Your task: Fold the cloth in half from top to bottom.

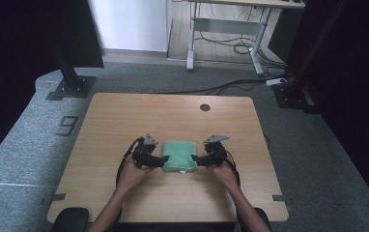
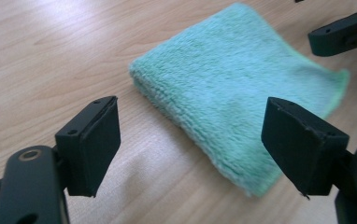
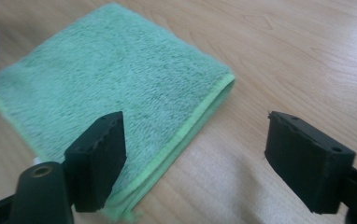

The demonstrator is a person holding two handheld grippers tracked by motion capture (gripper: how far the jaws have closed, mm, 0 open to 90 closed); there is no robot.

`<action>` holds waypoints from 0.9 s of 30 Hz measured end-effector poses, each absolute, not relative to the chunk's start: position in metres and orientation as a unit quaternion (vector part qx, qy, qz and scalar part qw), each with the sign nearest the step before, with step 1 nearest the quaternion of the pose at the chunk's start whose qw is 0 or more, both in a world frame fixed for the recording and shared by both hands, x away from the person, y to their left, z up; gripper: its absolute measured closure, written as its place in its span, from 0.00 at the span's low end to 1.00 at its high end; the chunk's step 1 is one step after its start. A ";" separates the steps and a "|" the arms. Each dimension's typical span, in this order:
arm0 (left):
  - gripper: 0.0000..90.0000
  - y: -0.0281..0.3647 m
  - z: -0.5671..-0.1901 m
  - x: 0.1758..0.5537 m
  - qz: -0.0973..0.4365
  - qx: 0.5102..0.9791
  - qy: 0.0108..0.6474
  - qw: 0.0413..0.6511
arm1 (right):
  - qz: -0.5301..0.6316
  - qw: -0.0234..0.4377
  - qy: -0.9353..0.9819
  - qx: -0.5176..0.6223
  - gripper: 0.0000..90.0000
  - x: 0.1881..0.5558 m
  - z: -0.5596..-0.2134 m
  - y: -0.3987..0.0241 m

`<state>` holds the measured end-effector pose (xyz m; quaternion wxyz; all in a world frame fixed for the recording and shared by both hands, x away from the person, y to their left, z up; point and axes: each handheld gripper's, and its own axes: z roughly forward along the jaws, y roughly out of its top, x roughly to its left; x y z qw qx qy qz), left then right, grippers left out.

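Two tongs are flanking a folded green towel [image 1: 179, 155] lying flat on the wooden surface [image 1: 124, 121], near its front middle. Left tongs [image 1: 163, 160] are sitting at the towel's left edge, jaws gaping wide, nothing gripped. Right tongs [image 1: 195, 159] are sitting at its right edge, jaws also spread wide, nothing held.

Folded green towel [image 1: 178, 155] between apparently open grippers.

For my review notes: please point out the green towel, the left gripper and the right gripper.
green towel [image 1: 177, 154], high view, middle of its folded top.
left gripper [image 2: 190, 149], left gripper view, midway between its open fingertips.
right gripper [image 3: 195, 156], right gripper view, midway between its open fingertips.
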<state>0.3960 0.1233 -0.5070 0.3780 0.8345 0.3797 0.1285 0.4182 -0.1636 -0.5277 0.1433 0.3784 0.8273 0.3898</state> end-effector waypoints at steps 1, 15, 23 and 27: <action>0.21 0.125 -0.505 0.395 0.124 0.833 0.379 0.383 | 0.388 0.142 0.830 0.374 0.21 0.417 -0.526 -0.164; 0.15 0.150 -0.489 0.369 0.153 0.838 0.360 0.379 | 0.397 0.136 0.839 0.347 0.15 0.394 -0.507 -0.175; 0.14 0.165 -0.487 0.357 0.167 0.844 0.348 0.373 | 0.395 0.148 0.836 0.352 0.09 0.383 -0.498 -0.190; 0.12 0.174 -0.489 0.351 0.177 0.847 0.344 0.365 | 0.393 0.152 0.833 0.359 0.06 0.377 -0.496 -0.199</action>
